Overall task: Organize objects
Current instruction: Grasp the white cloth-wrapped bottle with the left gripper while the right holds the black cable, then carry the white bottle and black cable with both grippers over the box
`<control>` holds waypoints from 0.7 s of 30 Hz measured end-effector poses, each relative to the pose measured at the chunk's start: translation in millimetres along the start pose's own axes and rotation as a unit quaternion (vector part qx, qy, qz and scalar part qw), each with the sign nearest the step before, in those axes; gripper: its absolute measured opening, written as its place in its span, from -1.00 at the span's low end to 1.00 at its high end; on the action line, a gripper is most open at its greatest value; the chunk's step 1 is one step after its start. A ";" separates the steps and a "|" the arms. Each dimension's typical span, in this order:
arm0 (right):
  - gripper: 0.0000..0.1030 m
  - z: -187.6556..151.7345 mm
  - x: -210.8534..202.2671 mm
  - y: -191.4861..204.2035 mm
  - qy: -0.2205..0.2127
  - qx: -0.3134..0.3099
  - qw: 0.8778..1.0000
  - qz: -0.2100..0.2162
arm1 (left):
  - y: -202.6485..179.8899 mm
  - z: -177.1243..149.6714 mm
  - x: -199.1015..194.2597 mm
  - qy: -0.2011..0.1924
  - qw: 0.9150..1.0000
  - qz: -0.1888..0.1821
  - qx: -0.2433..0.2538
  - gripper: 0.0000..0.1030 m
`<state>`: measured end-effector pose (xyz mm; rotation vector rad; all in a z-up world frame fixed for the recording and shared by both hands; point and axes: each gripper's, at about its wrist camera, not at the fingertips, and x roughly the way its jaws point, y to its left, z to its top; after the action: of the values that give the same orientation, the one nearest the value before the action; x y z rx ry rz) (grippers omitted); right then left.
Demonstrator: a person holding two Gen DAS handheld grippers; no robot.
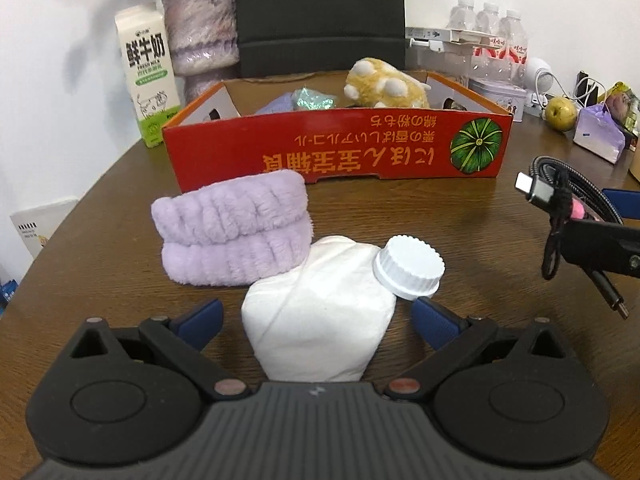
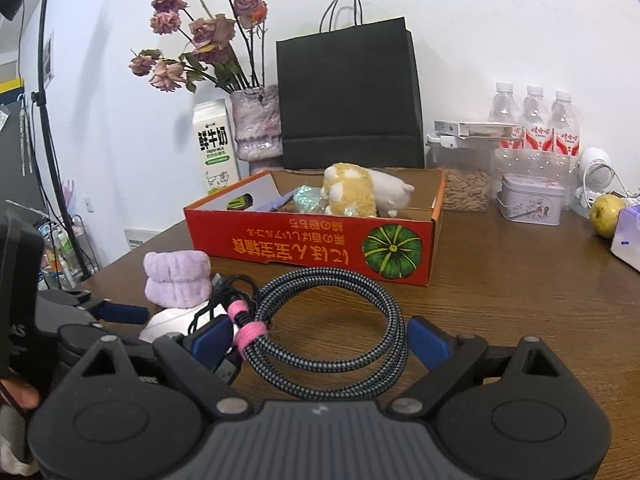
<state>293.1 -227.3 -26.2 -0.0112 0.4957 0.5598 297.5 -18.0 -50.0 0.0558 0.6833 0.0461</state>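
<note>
A white bottle with a ribbed cap point(image 1: 320, 320) lies on the wooden table between the blue pads of my left gripper point(image 1: 316, 320), which is open around it. A lilac plush headband point(image 1: 234, 232) rests just beyond it, also in the right wrist view point(image 2: 178, 276). My right gripper point(image 2: 320, 338) is closed on a coiled braided cable point(image 2: 332, 332) with a pink tie and holds it above the table; the cable shows at the right in the left wrist view point(image 1: 560, 200). The red cardboard box point(image 1: 340, 148) holds a yellow plush toy point(image 1: 384, 84) and a glittery item.
A milk carton point(image 1: 148, 76), vase of dried roses point(image 2: 256, 124) and black paper bag point(image 2: 352, 96) stand behind the box. Water bottles point(image 2: 536, 120), a tin point(image 2: 532, 200), a yellow fruit point(image 2: 608, 210) and a lilac packet sit at the right.
</note>
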 end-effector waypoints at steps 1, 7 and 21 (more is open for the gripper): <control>0.82 0.3 0.5 1.3 0.001 -0.001 1.000 0.000 | 1.0 -1.1 -2.2 -0.004 1.000 -0.008 -0.002 0.65; 0.82 -1.5 1.2 5.0 0.004 -0.007 1.000 -0.004 | 6.5 -7.9 -21.7 -0.020 1.000 -0.015 -0.009 0.39; 0.82 -5.1 -0.8 16.0 0.006 -0.025 1.000 0.002 | 33.0 -38.4 -69.8 -0.048 0.997 -0.005 -0.058 0.23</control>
<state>282.1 -214.8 -28.3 -0.0607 0.4940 0.5769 218.4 12.1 -33.6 -0.0572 0.5838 0.0721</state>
